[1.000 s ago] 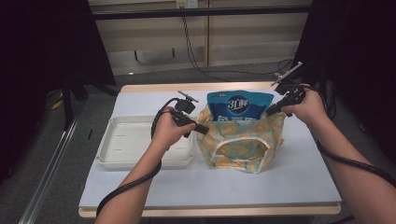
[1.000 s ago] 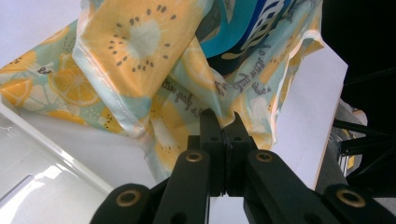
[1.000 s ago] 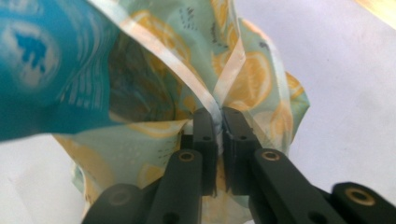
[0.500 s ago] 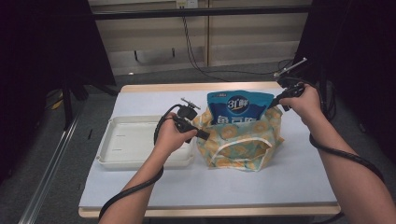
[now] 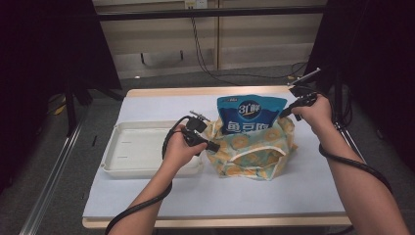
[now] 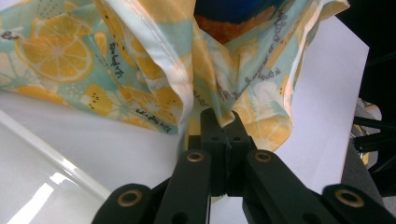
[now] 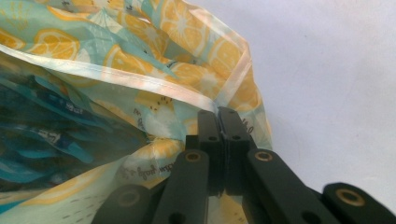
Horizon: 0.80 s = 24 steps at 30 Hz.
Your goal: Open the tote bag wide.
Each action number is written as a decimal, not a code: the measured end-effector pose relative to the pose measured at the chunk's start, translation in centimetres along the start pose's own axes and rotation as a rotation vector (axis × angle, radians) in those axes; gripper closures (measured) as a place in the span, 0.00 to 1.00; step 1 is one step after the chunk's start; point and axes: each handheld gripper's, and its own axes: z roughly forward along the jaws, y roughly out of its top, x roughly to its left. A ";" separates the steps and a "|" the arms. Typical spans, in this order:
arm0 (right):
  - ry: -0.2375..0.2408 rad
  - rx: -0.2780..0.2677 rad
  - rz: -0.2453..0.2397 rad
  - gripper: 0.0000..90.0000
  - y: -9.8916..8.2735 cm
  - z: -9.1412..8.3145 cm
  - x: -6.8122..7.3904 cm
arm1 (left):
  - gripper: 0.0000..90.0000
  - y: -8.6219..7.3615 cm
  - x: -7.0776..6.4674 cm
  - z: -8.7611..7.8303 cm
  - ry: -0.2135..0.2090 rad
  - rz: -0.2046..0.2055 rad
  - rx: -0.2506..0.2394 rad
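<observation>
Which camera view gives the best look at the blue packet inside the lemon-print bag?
The high view: the blue packet stands out of the lemon-print bag, with its printed front facing the camera. The right gripper view shows a creased blue side behind the fabric rim; the left gripper view shows a dark blue corner.

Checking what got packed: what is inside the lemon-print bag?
A blue snack pouch stands in the lemon-print bag, its top sticking out. The fabric hides its lower half and anything beneath.

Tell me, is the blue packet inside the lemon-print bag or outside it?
Partly inside: the blue packet stands in the lemon-print bag, its top sticking out above the rim.
</observation>
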 end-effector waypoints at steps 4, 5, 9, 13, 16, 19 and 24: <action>-0.001 0.008 0.004 0.99 -0.2 0.2 0.0 | 1.00 -0.3 0.0 0.2 0.002 0.006 0.017; -0.002 0.005 0.000 0.99 -0.2 0.3 0.0 | 1.00 -0.4 -0.1 0.4 -0.003 -0.005 0.012; -0.006 0.006 0.008 0.99 -0.3 0.3 -0.1 | 1.00 -0.7 -0.1 0.4 -0.008 0.008 0.024; -0.010 0.015 0.006 0.99 -0.4 0.5 -0.2 | 1.00 -1.2 -0.1 0.6 -0.010 -0.017 0.012; -0.009 0.017 0.015 0.99 -0.5 0.8 -0.3 | 1.00 -1.5 0.2 0.6 -0.015 -0.002 0.035; -0.007 0.022 0.008 0.99 -0.6 1.0 -0.3 | 1.00 -1.7 0.3 0.6 -0.015 0.007 0.055; -0.009 0.024 0.011 0.99 -0.6 0.9 -0.2 | 1.00 -2.0 0.5 0.6 -0.016 0.015 0.072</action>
